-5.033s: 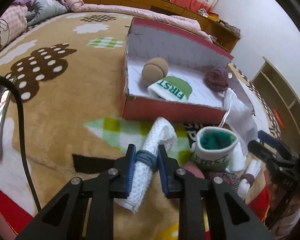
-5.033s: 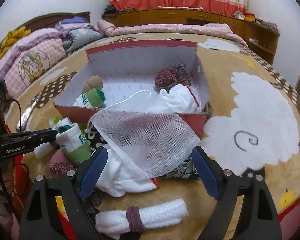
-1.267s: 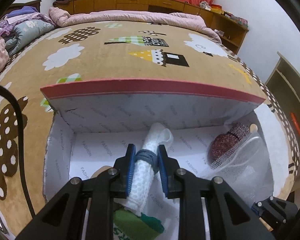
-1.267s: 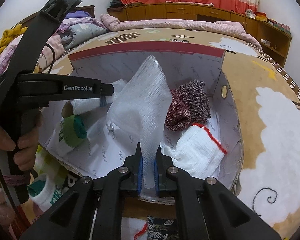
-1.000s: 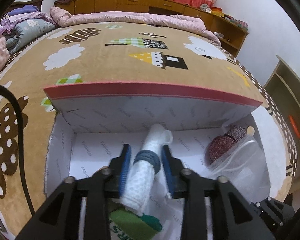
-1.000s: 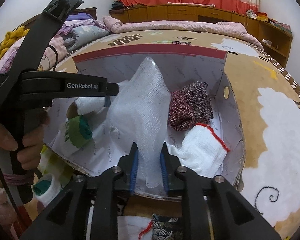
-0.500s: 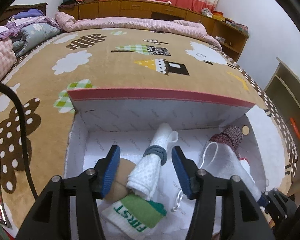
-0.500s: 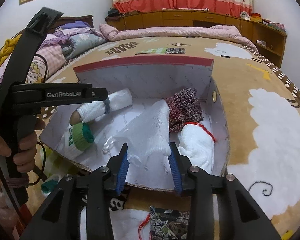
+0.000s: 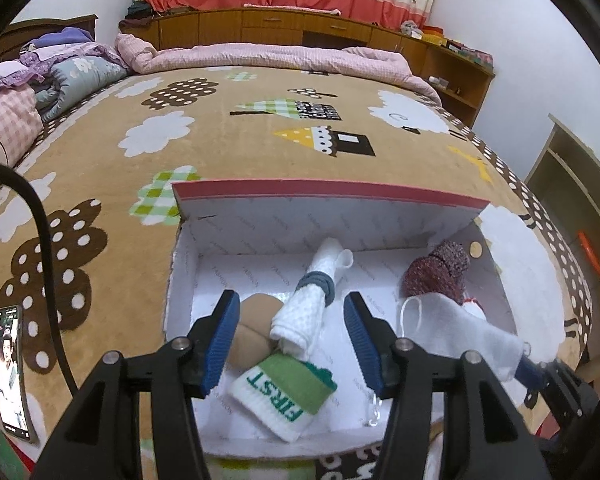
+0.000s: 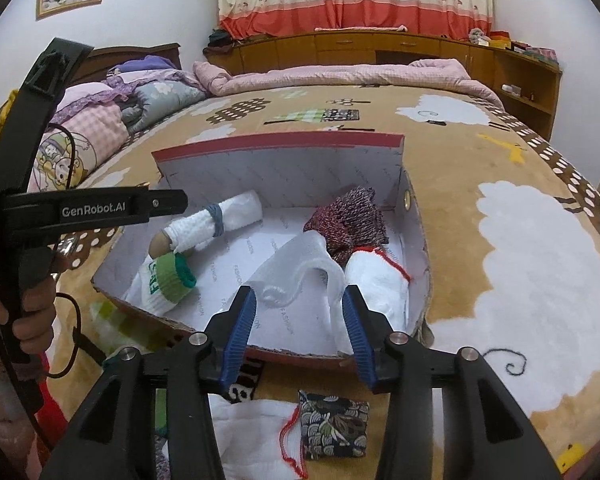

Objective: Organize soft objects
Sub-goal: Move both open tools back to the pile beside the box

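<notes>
Both jaws wide, empty; left gripper [image 9: 290,340] over the roll [image 9: 306,304], right gripper [image 10: 296,330] over the mesh [image 10: 300,268], both in the box [image 10: 280,148]; withdrawal may snag the mesh.

"FIRST" on the green-cuffed sock [image 9: 286,394]; "GenRobot.AI" on the left claw [image 10: 96,209].

Two black plastic handheld grippers, left gripper [image 9: 291,334] and right gripper [image 10: 298,328], each with ribbed blue pads [image 10: 240,330] and silver screws [image 10: 198,339] on angular arms. White "GenRobot.AI" lettering along the left one's side. Black cable [image 9: 46,248] trailing left. Bare-skinned hand [image 10: 28,312], reddish sleeve below.
</notes>
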`<state>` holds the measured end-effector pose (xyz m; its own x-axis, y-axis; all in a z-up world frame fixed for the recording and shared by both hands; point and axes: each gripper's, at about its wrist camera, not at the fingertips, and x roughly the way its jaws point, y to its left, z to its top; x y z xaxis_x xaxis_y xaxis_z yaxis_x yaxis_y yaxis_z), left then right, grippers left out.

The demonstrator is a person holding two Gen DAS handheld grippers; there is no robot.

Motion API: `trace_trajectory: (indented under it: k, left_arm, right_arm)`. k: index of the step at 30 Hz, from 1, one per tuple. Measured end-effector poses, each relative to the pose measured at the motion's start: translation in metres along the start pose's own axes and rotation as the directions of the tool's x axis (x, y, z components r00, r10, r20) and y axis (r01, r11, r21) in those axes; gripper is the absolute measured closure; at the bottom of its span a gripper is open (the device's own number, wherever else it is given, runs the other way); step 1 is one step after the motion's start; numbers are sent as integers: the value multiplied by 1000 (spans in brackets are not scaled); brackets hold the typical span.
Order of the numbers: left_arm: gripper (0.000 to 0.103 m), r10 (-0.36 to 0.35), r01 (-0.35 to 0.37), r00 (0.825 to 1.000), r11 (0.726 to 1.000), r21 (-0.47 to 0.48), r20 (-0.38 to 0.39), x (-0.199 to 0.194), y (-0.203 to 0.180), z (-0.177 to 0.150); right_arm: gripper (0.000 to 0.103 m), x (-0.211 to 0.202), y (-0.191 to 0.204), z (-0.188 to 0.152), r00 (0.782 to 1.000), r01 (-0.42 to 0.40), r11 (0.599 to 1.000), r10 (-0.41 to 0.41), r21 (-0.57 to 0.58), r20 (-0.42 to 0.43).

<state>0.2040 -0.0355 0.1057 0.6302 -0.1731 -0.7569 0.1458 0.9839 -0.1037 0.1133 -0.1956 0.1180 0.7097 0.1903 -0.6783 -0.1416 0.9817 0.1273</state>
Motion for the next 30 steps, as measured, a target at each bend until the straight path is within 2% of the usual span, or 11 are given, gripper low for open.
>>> trace_trajectory:
  k: [20, 30]
  left_arm:
    - [45, -14, 15, 1000, 1000, 12, -7, -36, -1, -26]
    - [45, -27, 27, 1000, 999, 22, -5, -54, -4, -42]
  right_arm:
    - [53, -36, -5, -9, 999, 21, 1000, -21, 21, 28]
    - [52, -53, 1, -17, 999, 8, 1000, -8, 3, 45]
